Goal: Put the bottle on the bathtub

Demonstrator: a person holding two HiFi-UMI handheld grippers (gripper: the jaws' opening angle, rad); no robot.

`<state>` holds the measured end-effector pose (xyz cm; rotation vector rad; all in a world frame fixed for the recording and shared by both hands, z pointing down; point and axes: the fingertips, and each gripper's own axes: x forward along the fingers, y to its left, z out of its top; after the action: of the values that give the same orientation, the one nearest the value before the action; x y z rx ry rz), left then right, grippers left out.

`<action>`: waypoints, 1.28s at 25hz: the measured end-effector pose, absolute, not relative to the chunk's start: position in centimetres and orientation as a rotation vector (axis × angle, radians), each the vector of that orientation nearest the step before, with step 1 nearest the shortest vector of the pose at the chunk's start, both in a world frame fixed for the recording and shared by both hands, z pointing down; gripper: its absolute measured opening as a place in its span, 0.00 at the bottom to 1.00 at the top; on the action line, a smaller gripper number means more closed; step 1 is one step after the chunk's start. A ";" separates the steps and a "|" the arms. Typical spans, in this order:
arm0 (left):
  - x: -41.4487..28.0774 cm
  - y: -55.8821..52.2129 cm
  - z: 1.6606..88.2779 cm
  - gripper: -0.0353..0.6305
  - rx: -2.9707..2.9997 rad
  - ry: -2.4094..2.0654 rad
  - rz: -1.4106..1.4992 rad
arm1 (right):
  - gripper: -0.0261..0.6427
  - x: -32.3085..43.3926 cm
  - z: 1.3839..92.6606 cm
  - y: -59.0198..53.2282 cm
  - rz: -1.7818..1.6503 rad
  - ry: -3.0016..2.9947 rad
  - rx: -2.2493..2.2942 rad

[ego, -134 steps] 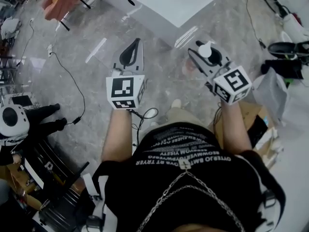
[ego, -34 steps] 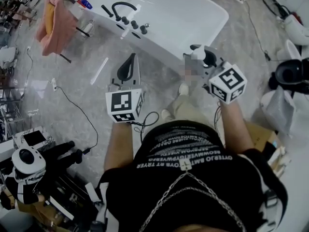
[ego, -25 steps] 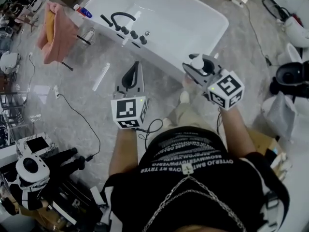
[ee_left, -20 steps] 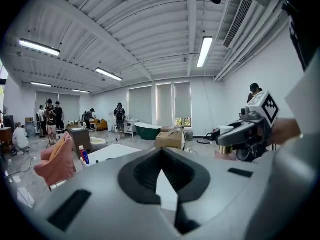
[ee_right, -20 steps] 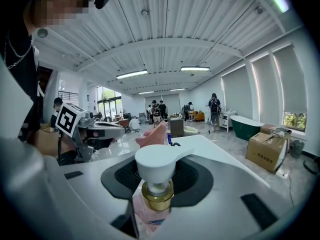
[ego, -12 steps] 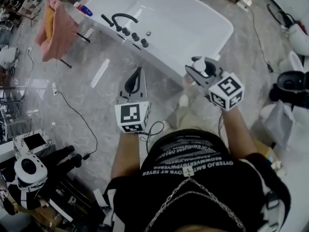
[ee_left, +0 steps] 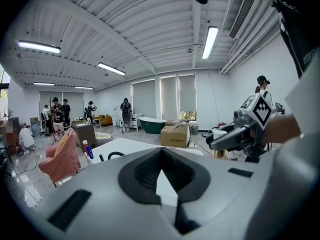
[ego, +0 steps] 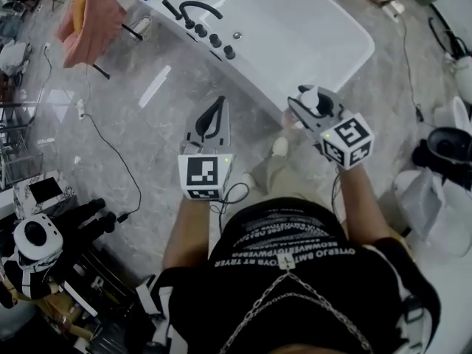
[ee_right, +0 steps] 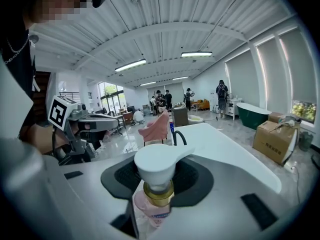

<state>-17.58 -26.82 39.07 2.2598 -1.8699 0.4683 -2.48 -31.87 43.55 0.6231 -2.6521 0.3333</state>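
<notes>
Bottle (ee_right: 155, 206) with white pump top, upright and clamped at its pink body in the right tongs (ego: 303, 100), held in the air near the white bathtub's (ego: 295, 28) closest rim, left tongs (ego: 219, 103) empty, tips together, over the grey floor (ego: 140, 153)

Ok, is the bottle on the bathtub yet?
Not yet: the bottle is gripped between the jaws of the right hand-held gripper, held near the bathtub rim, not set down on it.
</notes>
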 end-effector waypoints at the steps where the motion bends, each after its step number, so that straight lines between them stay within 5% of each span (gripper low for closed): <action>1: -17.6 -27.2 39.6 0.05 2.254 -1.863 0.473 | 0.25 -2.7 44.1 -32.4 0.339 -2.644 0.617; 32: -15.8 -28.1 47.5 0.05 2.168 -1.755 0.521 | 0.26 -1.4 64.0 -38.8 0.533 -2.391 0.689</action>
<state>-15.79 -28.05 47.52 2.1683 -1.7549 0.5209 -1.43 -38.84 63.99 0.6885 -2.3907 0.5328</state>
